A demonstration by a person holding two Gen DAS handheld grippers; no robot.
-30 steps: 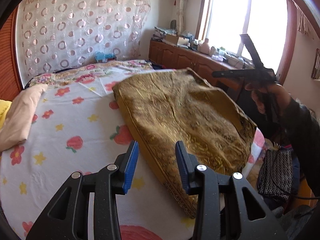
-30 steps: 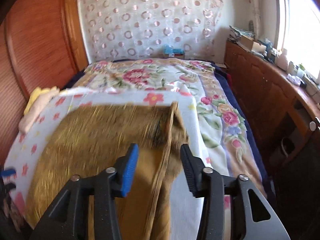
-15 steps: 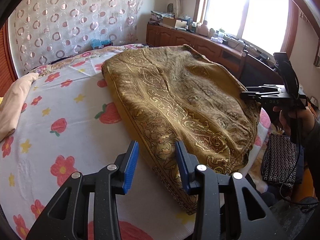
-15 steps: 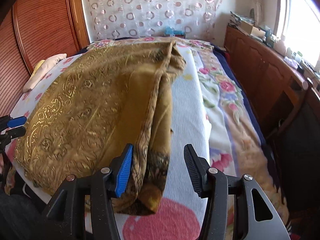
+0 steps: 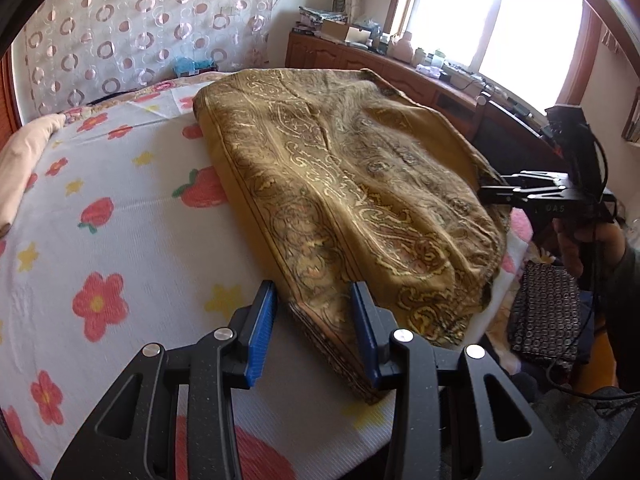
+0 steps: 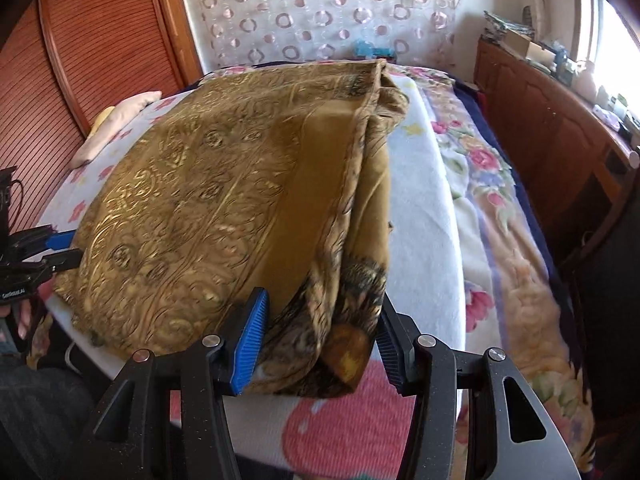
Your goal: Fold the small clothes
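Note:
A gold patterned cloth (image 5: 340,184) lies folded across the bed, its far edge toward the headboard. My left gripper (image 5: 314,292) stands open over the cloth's near left corner; the hem runs between the fingers and under the right one. In the right wrist view the same cloth (image 6: 208,184) shows a bunched, layered right edge. My right gripper (image 6: 324,300) is open around that bunched near corner, pads not pressing. Each gripper shows in the other's view: the right one (image 5: 492,192) at the cloth's right edge, the left one (image 6: 68,248) at its left edge.
The bed carries a white sheet with red flowers (image 5: 120,220) and a floral blanket (image 6: 500,208) on the right. A peach pillow (image 5: 20,168) lies at the far left. A wooden cabinet (image 6: 540,120) lines the window side. A dark patterned bag (image 5: 544,312) sits beside the bed.
The cloth has come down and settled flat on the bed. The right gripper dropped from above the cloth to its near right corner and its jaws widened a little. The left gripper tipped down slightly.

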